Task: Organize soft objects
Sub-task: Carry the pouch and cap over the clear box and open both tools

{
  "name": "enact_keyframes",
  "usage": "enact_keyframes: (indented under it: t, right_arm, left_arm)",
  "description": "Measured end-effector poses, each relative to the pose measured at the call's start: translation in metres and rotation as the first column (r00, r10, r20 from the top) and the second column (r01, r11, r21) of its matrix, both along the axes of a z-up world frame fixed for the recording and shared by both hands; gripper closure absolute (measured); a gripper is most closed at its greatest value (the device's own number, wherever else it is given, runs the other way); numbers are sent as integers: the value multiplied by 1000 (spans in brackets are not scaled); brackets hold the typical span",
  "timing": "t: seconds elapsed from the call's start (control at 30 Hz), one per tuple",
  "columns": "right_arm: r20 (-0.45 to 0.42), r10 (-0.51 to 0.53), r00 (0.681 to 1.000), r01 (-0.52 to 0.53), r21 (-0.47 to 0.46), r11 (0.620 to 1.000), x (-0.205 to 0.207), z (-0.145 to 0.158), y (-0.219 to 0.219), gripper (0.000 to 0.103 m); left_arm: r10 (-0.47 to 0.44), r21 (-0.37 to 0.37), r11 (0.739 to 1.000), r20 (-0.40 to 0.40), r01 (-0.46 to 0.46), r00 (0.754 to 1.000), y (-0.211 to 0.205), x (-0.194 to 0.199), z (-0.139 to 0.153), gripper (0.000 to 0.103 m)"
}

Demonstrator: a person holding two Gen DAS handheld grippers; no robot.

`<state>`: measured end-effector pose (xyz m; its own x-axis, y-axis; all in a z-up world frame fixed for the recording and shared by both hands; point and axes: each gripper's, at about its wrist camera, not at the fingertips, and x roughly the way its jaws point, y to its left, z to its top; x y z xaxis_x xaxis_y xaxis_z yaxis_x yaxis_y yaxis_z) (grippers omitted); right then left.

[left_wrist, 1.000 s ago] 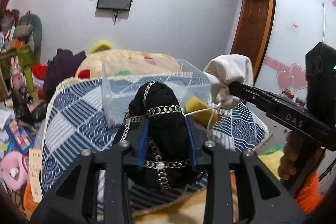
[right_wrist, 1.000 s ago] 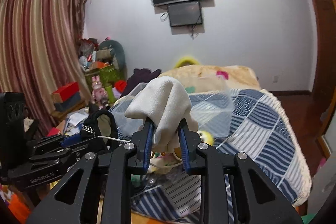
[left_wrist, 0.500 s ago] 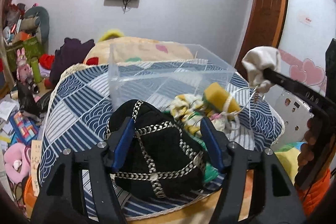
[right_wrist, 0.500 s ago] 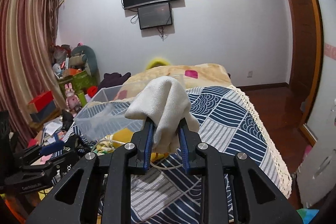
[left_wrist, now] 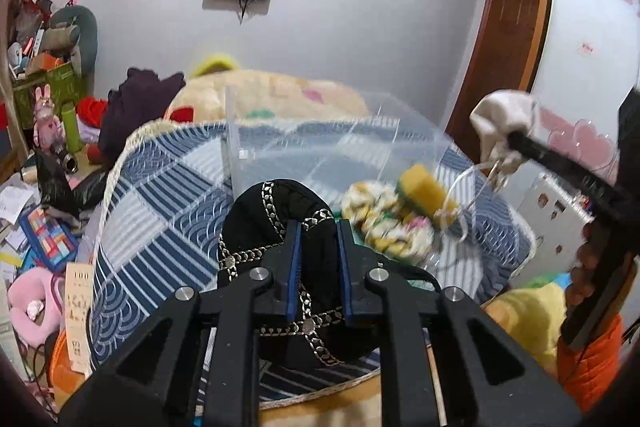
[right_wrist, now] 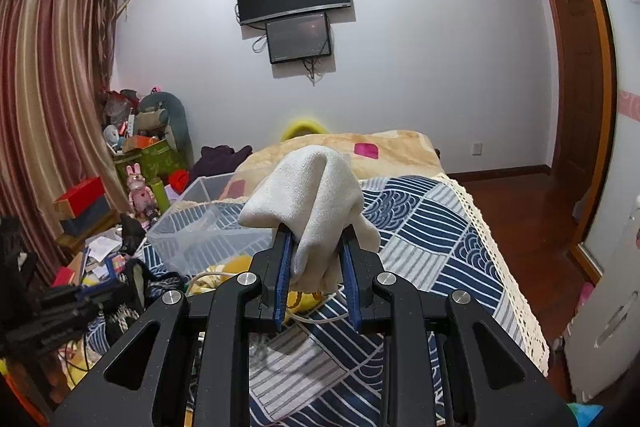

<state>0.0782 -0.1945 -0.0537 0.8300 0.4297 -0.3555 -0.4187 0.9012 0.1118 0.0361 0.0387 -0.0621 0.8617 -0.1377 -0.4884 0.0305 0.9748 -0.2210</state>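
The left gripper pinches a black knitted hat with metal chain trim, just before the clear plastic box on the bed. The right gripper holds a cream, soft cloth above the box; no writing is readable.

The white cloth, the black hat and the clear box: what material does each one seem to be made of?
White cloth: probably soft cotton or terry, matte, with limp folds draping over the right gripper.
Black hat: seemingly knit or fleece fabric, matte, trimmed with shiny metal-looking chains; it bulges around the left gripper.
Clear box: likely rigid plastic, glossy and transparent, since the quilt shows through its walls.
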Motion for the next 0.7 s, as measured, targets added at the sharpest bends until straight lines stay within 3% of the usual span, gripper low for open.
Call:
enact_keyframes:
  t: [0.43,0.7]
  right_arm:
    - [68,64,996,-62,-36,997,24,34,28,82]
    - [77,65,995,-59,-74,995,60,43,52,82]
  left_arm:
    - [14,9,1000,170,-15,985,13,34,67,87]
    - [57,18,998,192,-62,980,18,74,72,87]
